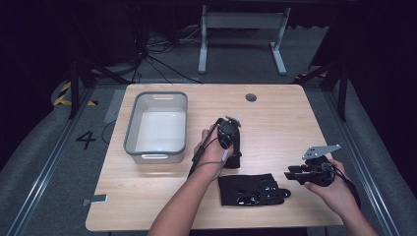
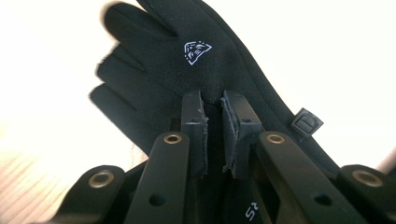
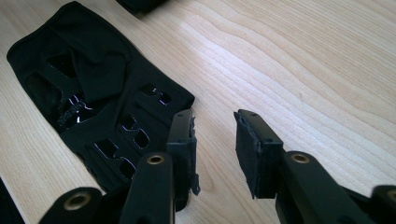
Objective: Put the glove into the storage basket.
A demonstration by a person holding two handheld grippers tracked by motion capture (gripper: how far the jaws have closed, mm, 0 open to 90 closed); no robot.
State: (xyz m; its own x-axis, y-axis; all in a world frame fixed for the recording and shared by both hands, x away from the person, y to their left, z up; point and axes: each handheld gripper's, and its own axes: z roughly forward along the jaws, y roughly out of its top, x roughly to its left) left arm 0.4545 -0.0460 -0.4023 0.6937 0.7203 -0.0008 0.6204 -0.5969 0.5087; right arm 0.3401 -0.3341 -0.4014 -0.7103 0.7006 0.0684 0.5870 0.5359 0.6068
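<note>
— Pinching one glove (image 2: 205,70) in my left gripper (image 2: 214,122), jaws nearly closed on it, table centre.
— Right gripper (image 3: 215,135)?
— Wide open, empty; second glove (image 3: 100,93) at its 10 o'clock.

You see a pale wooden table (image 1: 275,113) with a round grommet hole (image 1: 251,97) near its far edge. An empty grey plastic tub (image 1: 156,126) sits on its left half. Beyond stands a white metal frame (image 1: 242,37) on grey carpet.
</note>
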